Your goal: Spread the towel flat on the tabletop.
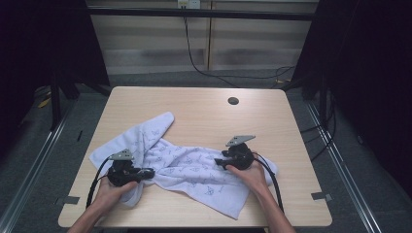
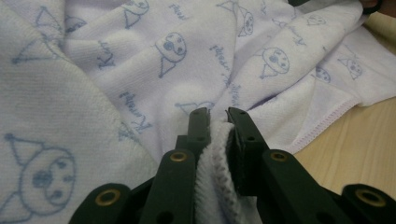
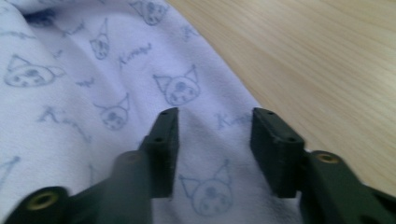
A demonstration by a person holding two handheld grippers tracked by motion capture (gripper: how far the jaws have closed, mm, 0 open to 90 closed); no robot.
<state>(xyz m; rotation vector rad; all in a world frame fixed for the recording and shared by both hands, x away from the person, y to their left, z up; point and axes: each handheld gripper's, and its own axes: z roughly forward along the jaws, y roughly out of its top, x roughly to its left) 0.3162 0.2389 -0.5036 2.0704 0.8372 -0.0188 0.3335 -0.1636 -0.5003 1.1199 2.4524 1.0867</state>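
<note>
Towel (image 1: 187, 167) rumpled on worktop (image 1: 204, 109), toward 6 o'clock edge. Left gripper (image 2: 218, 112) pinches towel hem, likely anchoring it. Right gripper (image 3: 212, 126) wide apart above cloth, probably poised to grab.

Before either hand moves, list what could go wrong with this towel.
1. The left gripper is shut on a thin fold of the towel; a sharp pull might slip it free.
2. The right gripper is open above the cloth, gripping nothing, so pulling from the left would probably drag the whole bunched towel instead of spreading it.
3. One corner lies near the table's front edge and could slide off.
</note>
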